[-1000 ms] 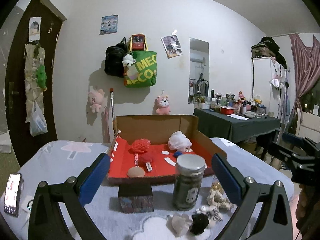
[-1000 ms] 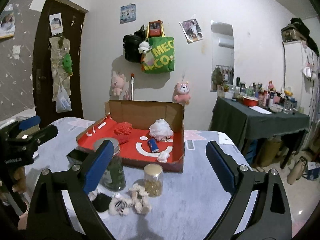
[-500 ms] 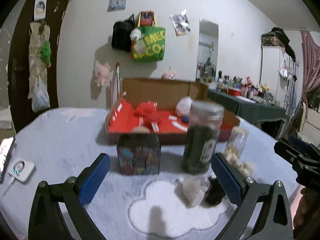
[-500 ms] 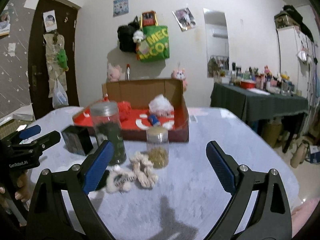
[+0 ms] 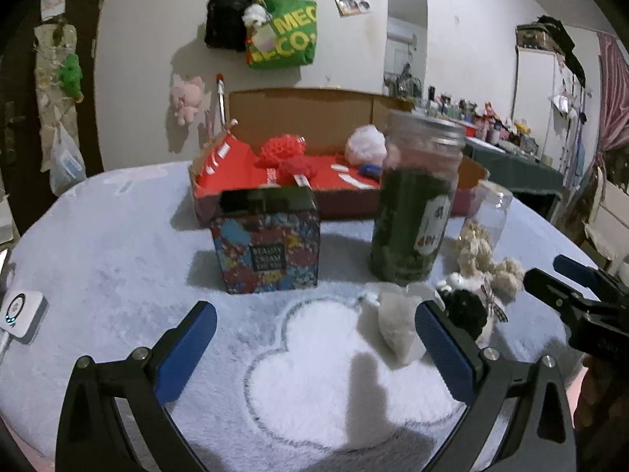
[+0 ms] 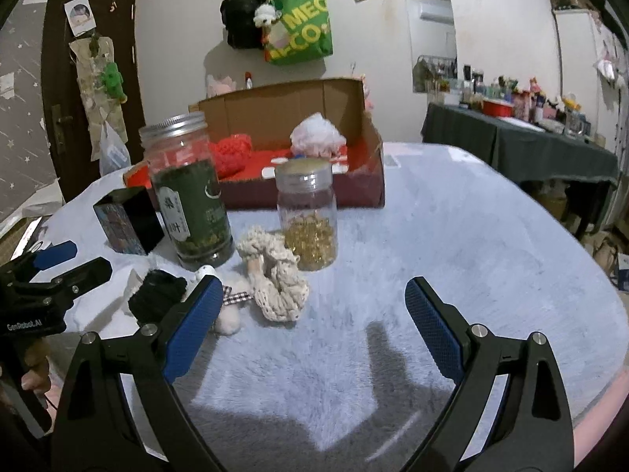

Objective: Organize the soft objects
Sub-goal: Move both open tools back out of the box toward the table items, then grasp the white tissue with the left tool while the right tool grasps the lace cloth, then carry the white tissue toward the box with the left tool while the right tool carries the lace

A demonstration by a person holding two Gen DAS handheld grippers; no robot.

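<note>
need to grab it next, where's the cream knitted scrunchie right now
In the right wrist view the cream knitted scrunchie lies on the grey fleece blanket, just ahead of the right gripper, touching the small clear jar of golden beads.

Setting: lived-in room of a home, likely a bedroom. Evidence: dark door hung with papers and bags; green tote bag and black backpack on wall hooks; pink plush toy pinned to the wall; mirror; side table crowded with bottles; pink curtain; fleecy blanket surface.
</note>
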